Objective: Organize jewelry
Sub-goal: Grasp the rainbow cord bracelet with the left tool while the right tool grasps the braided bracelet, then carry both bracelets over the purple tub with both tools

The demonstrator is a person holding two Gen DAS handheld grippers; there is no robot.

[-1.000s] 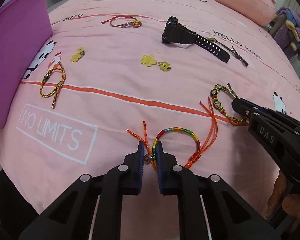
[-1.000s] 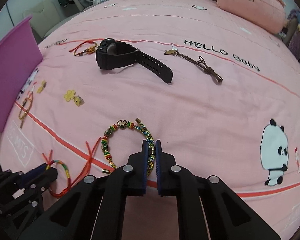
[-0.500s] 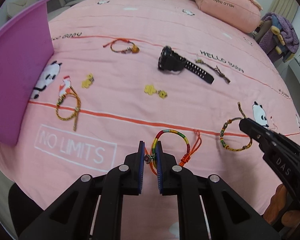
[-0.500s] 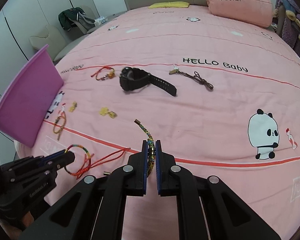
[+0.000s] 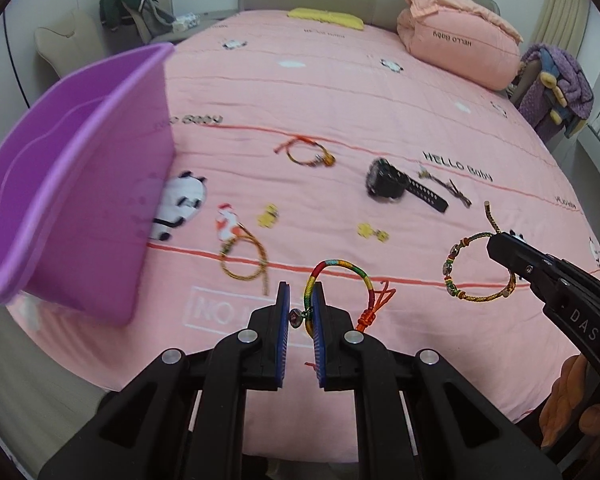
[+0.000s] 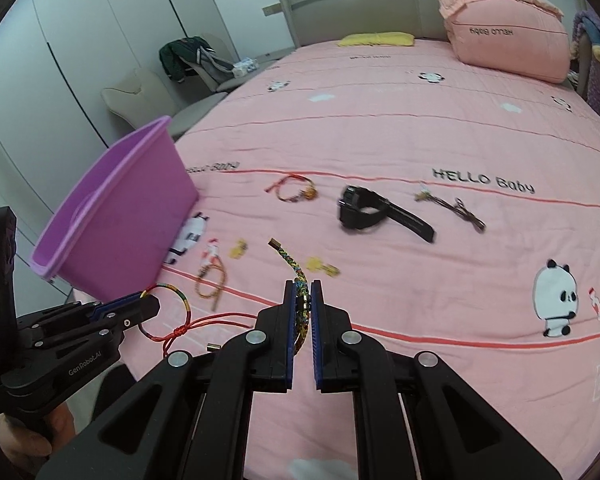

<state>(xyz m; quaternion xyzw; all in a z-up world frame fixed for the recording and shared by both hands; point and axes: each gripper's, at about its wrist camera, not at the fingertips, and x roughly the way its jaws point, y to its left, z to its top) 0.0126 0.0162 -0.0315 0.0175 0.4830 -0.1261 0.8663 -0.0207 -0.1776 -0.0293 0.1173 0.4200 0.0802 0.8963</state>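
A: where's the jewelry?
B: left gripper (image 5: 300,312) pinching the rainbow bracelet (image 5: 342,270), right gripper (image 6: 302,304) clamping the beaded bracelet (image 5: 476,268), both lifted above the bed (image 6: 420,128). purple bin (image 5: 72,184) far left.

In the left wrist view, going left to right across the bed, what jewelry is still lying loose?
gold cord bracelet → small yellow charm → orange bracelet → yellow charm pair → black watch → brown cord

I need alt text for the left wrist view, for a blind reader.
The left claw grips a rainbow bracelet above a pink bed. A purple bin stands at left; the right claw holds a beaded bracelet.
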